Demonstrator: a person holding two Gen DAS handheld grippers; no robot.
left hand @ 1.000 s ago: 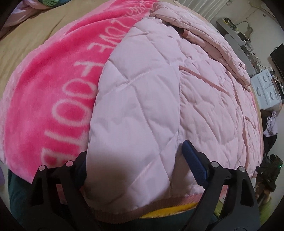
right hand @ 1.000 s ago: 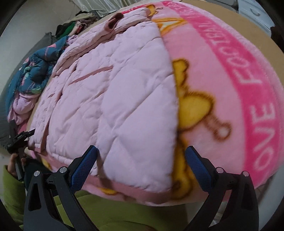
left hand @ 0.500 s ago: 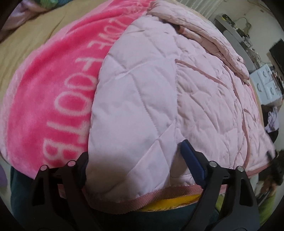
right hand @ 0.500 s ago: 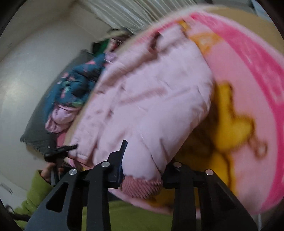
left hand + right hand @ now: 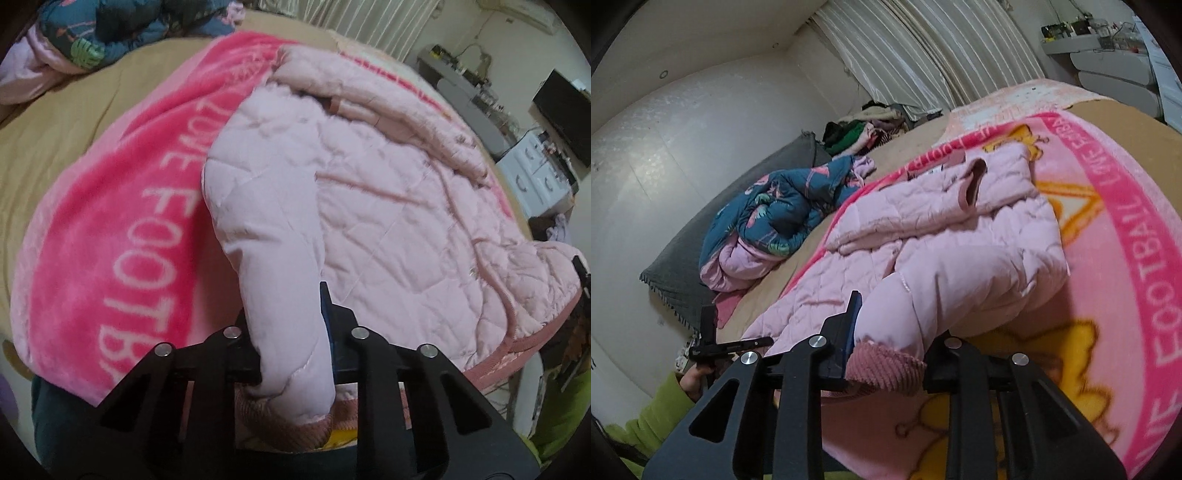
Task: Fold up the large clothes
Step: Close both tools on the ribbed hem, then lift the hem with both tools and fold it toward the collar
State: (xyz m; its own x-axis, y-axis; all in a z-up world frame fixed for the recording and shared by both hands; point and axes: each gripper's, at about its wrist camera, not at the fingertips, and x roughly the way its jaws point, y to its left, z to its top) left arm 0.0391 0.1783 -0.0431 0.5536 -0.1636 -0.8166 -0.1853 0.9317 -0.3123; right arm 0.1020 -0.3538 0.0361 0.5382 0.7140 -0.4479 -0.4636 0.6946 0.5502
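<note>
Pink quilted jacket point(image 5: 388, 206) on blanket point(image 5: 110, 229) | left gripper point(image 5: 290, 314) closing, clamped on hem | right gripper point(image 5: 890, 332) closing, clamped on cuff

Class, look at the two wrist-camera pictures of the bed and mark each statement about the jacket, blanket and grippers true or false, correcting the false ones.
1. The left gripper is clamped on the pink quilted jacket. True.
2. The right gripper stands open with nothing between its fingers. False: it pinches the jacket at its ribbed hem.
3. The jacket lies on a pink blanket with white lettering. True.
4. The jacket is blue with a floral print. False: that is the crumpled blue floral quilt further up the bed; the jacket is pale pink.
5. The person wears a green sleeve. True.
</note>
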